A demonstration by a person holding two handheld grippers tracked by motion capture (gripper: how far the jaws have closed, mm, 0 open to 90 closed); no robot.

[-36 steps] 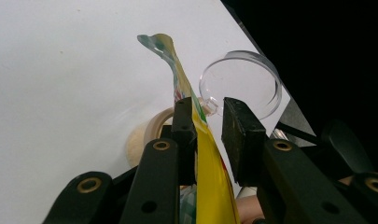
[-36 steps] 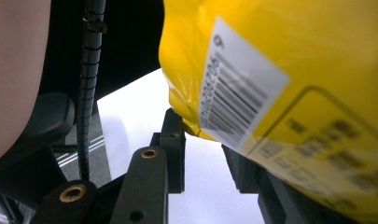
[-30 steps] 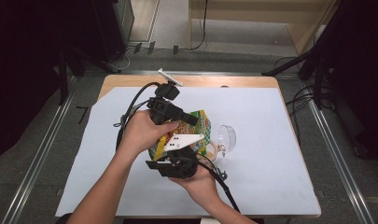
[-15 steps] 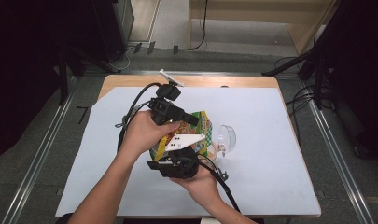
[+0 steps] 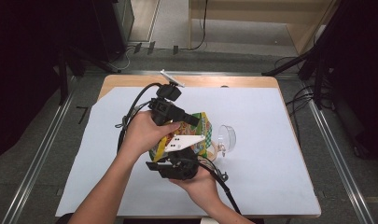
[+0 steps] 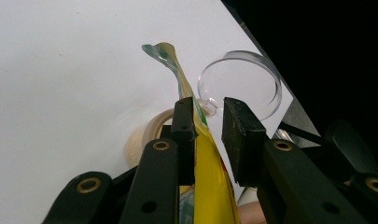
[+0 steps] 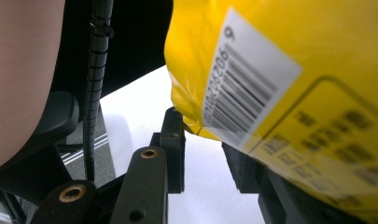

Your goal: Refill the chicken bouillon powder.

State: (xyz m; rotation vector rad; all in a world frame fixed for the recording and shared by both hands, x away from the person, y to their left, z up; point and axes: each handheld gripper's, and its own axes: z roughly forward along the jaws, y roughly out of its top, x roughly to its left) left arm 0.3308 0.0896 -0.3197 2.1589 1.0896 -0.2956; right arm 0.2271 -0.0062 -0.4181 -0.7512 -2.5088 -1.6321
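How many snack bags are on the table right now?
1. The yellow snack bag is held up between the left gripper and right gripper over the table middle, beside a clear plastic lid. Others could be hidden under the hands.

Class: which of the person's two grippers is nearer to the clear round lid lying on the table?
Left. The left gripper, with the yellow bag between its jaws, points at the clear lid just beyond its tips. The right gripper sits lower, behind the bag.
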